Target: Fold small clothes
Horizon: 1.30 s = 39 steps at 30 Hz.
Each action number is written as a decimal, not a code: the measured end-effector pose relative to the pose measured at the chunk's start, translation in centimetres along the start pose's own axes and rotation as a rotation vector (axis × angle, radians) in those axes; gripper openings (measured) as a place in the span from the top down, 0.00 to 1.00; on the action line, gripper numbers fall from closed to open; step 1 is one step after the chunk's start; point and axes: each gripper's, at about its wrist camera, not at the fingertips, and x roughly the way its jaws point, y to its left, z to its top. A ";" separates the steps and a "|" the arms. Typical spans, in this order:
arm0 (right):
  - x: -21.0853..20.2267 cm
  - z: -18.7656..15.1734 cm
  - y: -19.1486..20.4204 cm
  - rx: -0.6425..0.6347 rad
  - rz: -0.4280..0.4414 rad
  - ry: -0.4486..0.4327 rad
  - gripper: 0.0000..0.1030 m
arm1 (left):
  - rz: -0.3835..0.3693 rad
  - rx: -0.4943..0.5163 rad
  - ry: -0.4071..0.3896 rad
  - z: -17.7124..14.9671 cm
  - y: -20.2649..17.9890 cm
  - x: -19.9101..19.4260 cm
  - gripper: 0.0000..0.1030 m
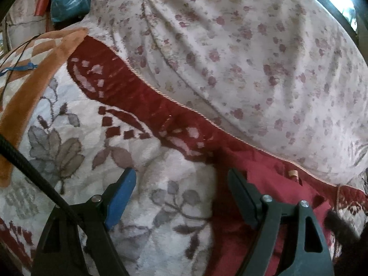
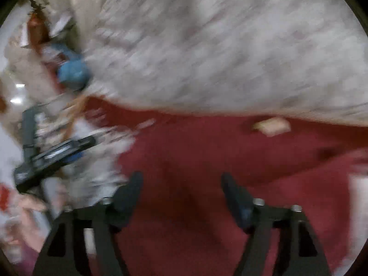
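Both tongs gape with nothing gripped: left gripper [image 1: 181,184] over a cream floral blanket [image 1: 161,207], right gripper [image 2: 181,184] over the plain red garment [image 2: 195,161]. Beyond both lies a rose-print white sheet [image 1: 230,46].

A: Where does the red garment [image 1: 271,184] lie?
B: In the left wrist view it fills the lower right of the frame, spread flat on the bedding, plain dark red.
A: Any marks on it?
B: A small tan label [image 1: 292,173] sits near its upper edge, right of centre.
A: And in the right wrist view?
B: There the red garment [image 2: 207,161] takes the lower middle and right of the frame, blurred. The tan label [image 2: 271,124] shows right of centre, at the cloth's upper edge.
A: Is it folded?
B: It lies loosely with soft creases; whether it is doubled over I cannot tell.
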 end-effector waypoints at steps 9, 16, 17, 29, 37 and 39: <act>0.8 -1.1 -14.6 0.211 -0.317 0.137 0.33 | -0.091 0.128 -0.056 -1.6 -4.3 -0.5 0.19; -2.1 -1.2 -16.3 0.231 -0.328 -0.024 0.91 | 0.064 0.244 0.092 -3.9 -6.2 3.8 0.18; -2.0 -1.5 -17.1 0.251 -0.345 -0.016 0.91 | 0.063 0.239 0.103 -4.0 -6.1 4.2 0.18; -6.2 -4.5 -11.6 0.125 -0.222 0.063 0.61 | 0.089 0.250 0.074 -5.0 -6.3 4.4 0.18; -5.4 -7.7 -10.5 0.046 -0.282 0.138 0.62 | 0.094 0.265 0.017 -6.2 -7.0 0.5 0.18; -7.6 -8.0 -9.9 0.042 -0.265 0.119 0.58 | 0.096 0.281 -0.004 -6.6 -7.3 -1.1 0.18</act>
